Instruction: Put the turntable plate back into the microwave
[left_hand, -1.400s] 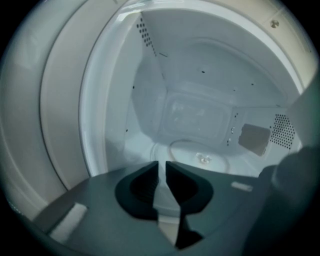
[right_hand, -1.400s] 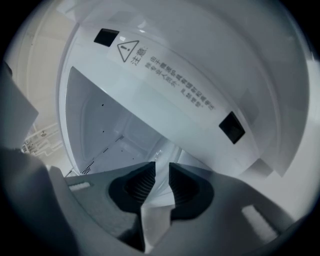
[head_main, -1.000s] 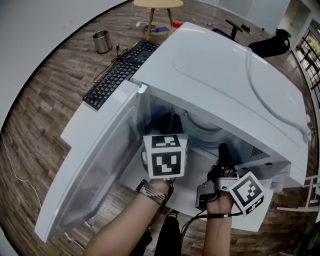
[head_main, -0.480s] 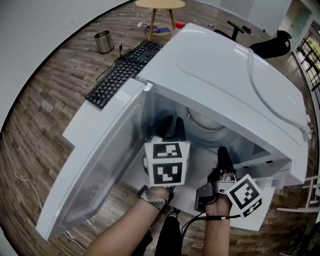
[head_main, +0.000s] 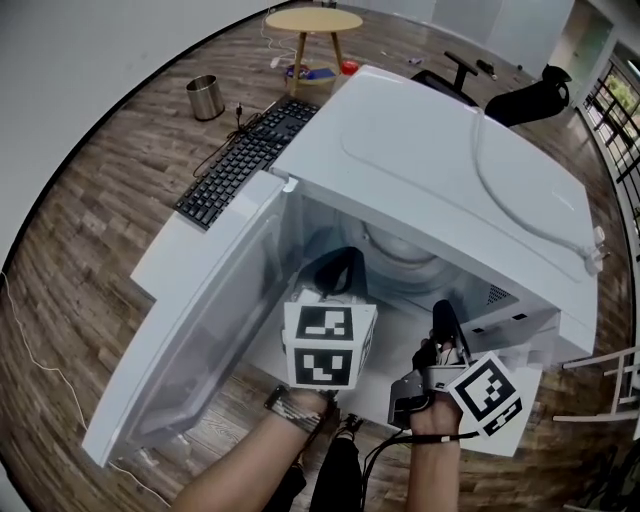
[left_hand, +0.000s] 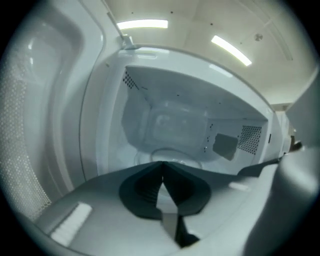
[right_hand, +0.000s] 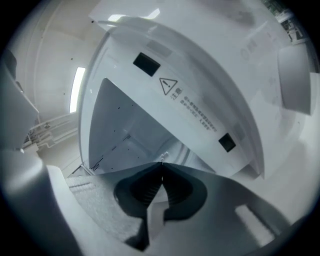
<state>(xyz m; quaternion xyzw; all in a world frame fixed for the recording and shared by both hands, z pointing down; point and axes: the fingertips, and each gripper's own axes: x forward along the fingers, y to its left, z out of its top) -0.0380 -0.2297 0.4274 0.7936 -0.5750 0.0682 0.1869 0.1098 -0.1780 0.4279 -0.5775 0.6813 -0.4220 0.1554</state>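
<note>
Here, at far left, a metal bin (head_main: 204, 96) stands on the wood floor. A black keyboard (head_main: 248, 160) lies just left of the microwave (head_main: 450, 170). The door (head_main: 195, 350) is swung wide open to the left. The left gripper (head_main: 338, 272) points into the mouth of the cavity, left of centre. The left gripper view shows its jaws closed tip to tip with nothing between them. Beyond those tips the plate (head_main: 402, 255) lies flat on the cavity floor toward the back, a clear round disc, apart from both grippers. The right gripper (head_main: 441, 322) is at the right of the opening, near the front edge. Its jaws are likewise pressed together and empty. A black chair (head_main: 530, 92) stands at far right, behind the microwave.
</note>
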